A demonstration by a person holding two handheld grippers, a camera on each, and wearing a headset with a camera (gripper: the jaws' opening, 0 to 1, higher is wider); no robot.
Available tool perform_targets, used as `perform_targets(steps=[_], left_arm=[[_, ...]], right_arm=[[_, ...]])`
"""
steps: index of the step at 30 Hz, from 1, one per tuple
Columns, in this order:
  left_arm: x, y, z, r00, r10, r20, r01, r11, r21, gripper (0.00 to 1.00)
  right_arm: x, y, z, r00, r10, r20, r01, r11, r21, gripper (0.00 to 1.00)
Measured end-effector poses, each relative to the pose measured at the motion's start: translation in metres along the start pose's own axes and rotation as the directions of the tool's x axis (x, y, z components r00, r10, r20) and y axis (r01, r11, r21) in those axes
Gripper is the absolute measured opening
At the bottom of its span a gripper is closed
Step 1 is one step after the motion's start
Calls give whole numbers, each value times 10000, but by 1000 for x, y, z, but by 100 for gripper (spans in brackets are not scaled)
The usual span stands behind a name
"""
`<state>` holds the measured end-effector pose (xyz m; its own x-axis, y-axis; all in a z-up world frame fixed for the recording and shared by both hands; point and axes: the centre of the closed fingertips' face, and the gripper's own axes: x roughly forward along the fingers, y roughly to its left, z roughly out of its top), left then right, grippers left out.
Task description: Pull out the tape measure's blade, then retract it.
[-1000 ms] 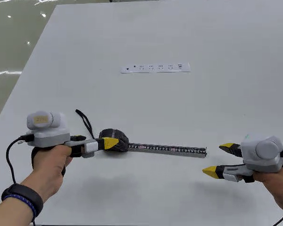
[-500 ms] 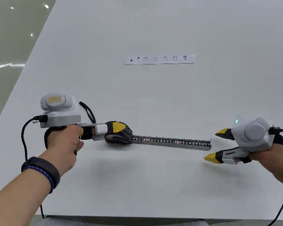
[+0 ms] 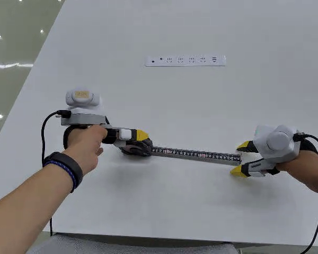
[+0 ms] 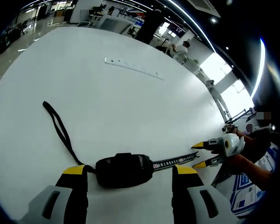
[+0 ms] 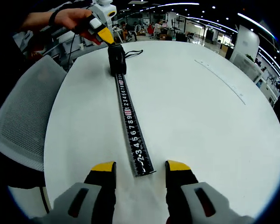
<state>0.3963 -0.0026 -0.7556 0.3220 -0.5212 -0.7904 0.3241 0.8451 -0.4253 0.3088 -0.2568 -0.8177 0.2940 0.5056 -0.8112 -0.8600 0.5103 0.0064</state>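
left tongs (image 4: pixel 129 171): apart, straddling tape measure case (image 4: pixel 123 169) | right tongs (image 5: pixel 141 166): apart, flanking end of blade (image 5: pixel 129 122) | blade extended flat on tabletop (image 3: pixel 201 106)

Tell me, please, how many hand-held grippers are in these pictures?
2. The left hand-held gripper straddles the tape measure's case with open jaws; the right hand-held gripper sits at the free end of the blade, jaws open either side of it.

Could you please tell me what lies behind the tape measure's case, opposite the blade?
Its black wrist strap trails across the white table there. Its attachment to the case cannot be made out.
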Motion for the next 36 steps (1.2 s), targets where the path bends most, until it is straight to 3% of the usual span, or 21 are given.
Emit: perform_targets(steps=[8, 17, 28, 31, 36], left_arm=[[10, -7, -4, 9987, 168, -489, -167, 9999, 35, 71], [15, -6, -7, 9961, 302, -828, -290, 9995, 151, 71], [22, -5, -10, 9930, 613, -1012, -585, 9978, 307, 71], [25, -5, -10, 9904, 1014, -936, -982, 9944, 379, 71], [30, 1, -13, 9735, 1894, -1279, -1748, 9776, 1170, 68]], right_arm=[[-1, -1, 2, 9996, 298, 30, -297, 9990, -330, 35], [-1, 3, 2, 9968, 802, -71, -805, 9924, -933, 16], [0, 1, -1, 9967, 812, -56, -814, 9919, -972, 15], [0, 0, -1, 9968, 805, -16, -803, 9923, -947, 15], [0, 1, -2, 9970, 765, 90, -754, 9933, -875, 15]])
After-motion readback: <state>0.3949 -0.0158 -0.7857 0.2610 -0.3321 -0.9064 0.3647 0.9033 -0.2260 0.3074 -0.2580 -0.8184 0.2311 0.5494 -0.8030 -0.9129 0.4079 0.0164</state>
